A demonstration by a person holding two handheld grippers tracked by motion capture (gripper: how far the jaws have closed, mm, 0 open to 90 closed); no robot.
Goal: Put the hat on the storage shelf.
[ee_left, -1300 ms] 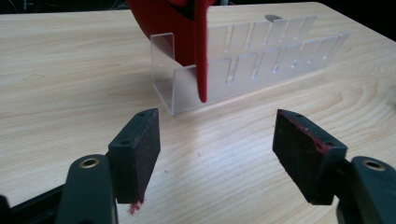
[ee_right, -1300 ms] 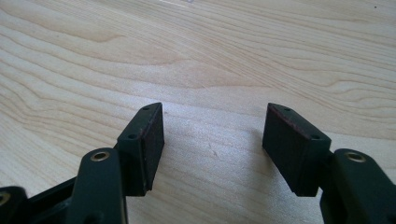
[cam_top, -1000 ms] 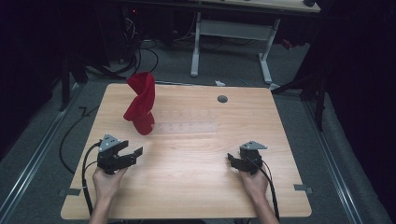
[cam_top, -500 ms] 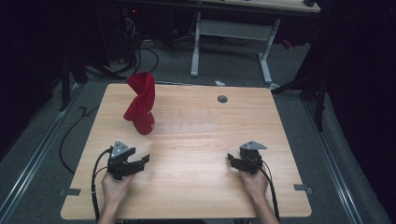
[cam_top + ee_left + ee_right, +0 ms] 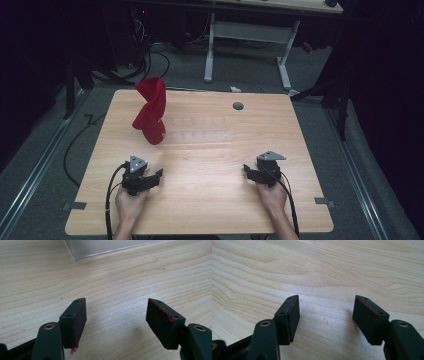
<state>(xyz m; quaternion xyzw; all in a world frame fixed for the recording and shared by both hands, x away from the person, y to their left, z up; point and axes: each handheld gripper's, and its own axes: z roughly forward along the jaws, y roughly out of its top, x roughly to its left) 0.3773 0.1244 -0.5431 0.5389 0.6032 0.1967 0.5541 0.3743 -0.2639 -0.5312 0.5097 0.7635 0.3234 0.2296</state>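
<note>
A red cloth [image 5: 151,111] stands bunched up and twisted on the wooden table [image 5: 210,210], at its far left. Beside it lies a clear plastic sheet or box [image 5: 200,131], whose near corner [image 5: 105,247] shows in the left gripper view. My left gripper [image 5: 155,175] rests low over the table's near left, open, with nothing between its jaws [image 5: 116,320]. My right gripper [image 5: 247,170] sits at the near right, open too, above bare wood [image 5: 325,315].
A small dark round grommet [image 5: 238,106] sits near the table's far edge. Cables trail from both grippers off the near edge. Behind the table stand a white desk frame [image 5: 250,35] and tangled cables on the floor.
My left gripper has come down and moved toward the near edge and a little right. The right gripper and the red cloth have stayed where they were.
</note>
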